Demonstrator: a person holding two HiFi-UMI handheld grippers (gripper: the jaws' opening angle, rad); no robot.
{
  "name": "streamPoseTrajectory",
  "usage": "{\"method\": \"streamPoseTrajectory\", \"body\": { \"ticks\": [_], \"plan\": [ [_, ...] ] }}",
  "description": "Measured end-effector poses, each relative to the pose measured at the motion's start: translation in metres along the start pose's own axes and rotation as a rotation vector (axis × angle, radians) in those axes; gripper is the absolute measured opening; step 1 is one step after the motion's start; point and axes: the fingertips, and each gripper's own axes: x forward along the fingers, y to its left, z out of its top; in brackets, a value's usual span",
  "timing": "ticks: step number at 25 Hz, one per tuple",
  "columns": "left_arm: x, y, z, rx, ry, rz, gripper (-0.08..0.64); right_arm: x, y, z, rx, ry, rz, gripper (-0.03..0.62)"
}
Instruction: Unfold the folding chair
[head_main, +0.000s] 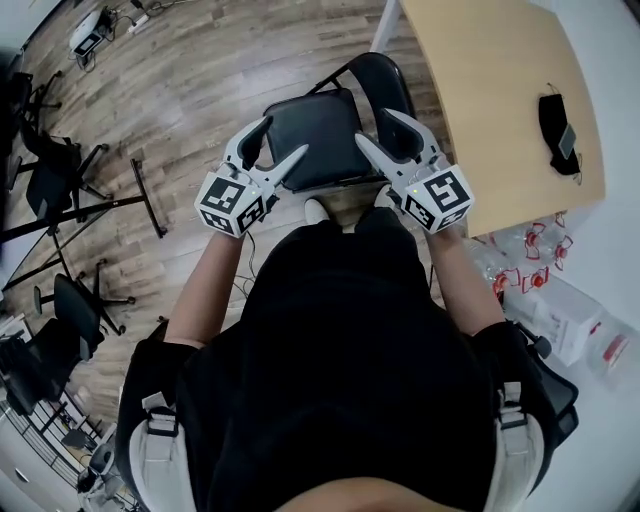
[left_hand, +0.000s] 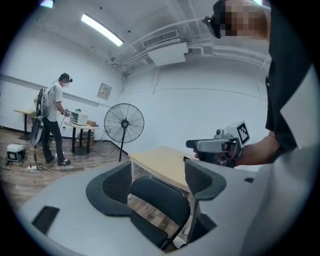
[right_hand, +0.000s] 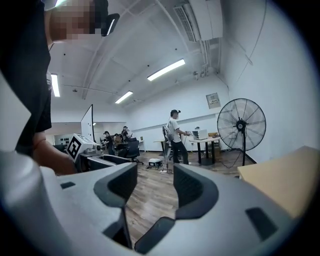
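The black folding chair stands on the wood floor in front of me, its seat (head_main: 318, 140) facing up and its backrest (head_main: 385, 85) on the far side. My left gripper (head_main: 285, 137) hangs open above the seat's left front, holding nothing. My right gripper (head_main: 373, 126) hangs open above the seat's right side, also empty. In the left gripper view the jaws (left_hand: 159, 175) frame the chair's backrest (left_hand: 160, 200) from a distance, and the right gripper (left_hand: 215, 146) shows beyond. In the right gripper view only floor lies between the jaws (right_hand: 152, 187), with a dark chair edge (right_hand: 155, 235) below.
A light wooden table (head_main: 500, 90) stands right of the chair, with a black item (head_main: 560, 135) on it. Office chairs (head_main: 55, 170) and stands fill the left. Bottles and a box (head_main: 560, 300) lie at the right. A standing fan (left_hand: 124, 122) and another person (left_hand: 52, 120) are farther off.
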Motion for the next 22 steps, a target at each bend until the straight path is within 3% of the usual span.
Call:
{"method": "streamPoseTrajectory", "body": {
  "ticks": [9,16,22],
  "plan": [
    [-0.025,-0.019,0.045,0.092,-0.128,0.037,0.273,0.005,0.035,0.028,-0.042,-0.077,0.038,0.218],
    [-0.027,-0.038,0.042,0.165,-0.142,0.014,0.252,0.008,0.048,0.029,-0.061,-0.086,0.061,0.21],
    [-0.021,-0.044,0.031,0.143,-0.124,-0.013,0.249,0.01,0.053,0.021,-0.054,-0.07,0.067,0.207]
  ]
}}
